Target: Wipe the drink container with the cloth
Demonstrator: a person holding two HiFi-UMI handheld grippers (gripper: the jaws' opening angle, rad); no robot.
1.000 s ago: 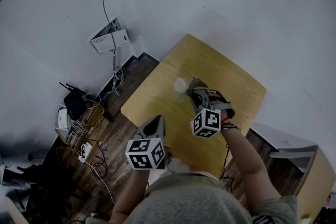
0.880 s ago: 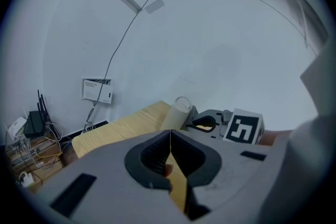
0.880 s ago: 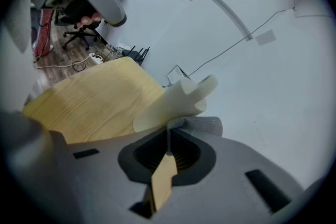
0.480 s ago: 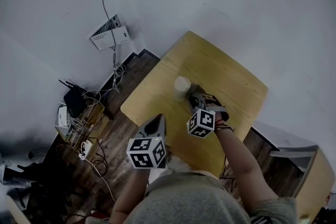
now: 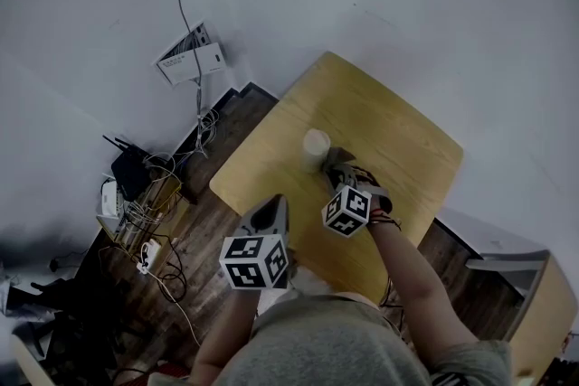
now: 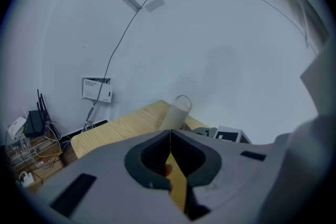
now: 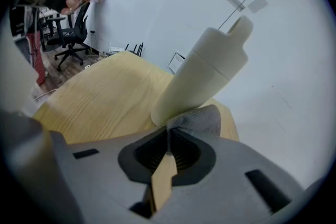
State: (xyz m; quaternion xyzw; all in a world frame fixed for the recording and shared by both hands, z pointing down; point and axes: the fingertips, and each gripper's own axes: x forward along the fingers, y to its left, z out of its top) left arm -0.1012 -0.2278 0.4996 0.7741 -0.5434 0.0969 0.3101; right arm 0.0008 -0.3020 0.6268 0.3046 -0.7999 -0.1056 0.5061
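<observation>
**Cloth pressed to foot of drink container; left gripper holds nothing**

Item 1. The drink container [image 5: 315, 149] stands upright on the yellow wooden surface [image 5: 389, 127], toward its left half and inside the edge. It is a pale cream, cylindrical vessel. A narrower lid section tops it, and the left gripper view shows a loop handle on the lid.

Item 2. The right gripper [image 7: 168, 136] has its fingers clenched on a grey cloth [image 7: 203, 119]. A fold of the fabric is pinched in the seam between them. The rest of the cloth bunches out ahead of the fingertips and touches the container's lower wall at its base. In the head view this gripper lies over the surface, just beside the container on the person's side.

Item 3. The left gripper [image 6: 170, 136] has its fingers closed flat against each other with nothing between them. It is held at the near-left edge of the surface, well apart from the container and pointing toward it.

Item 4. A white wall box [image 5: 190, 61] with a trailing cable is mounted on the wall to the left.
</observation>
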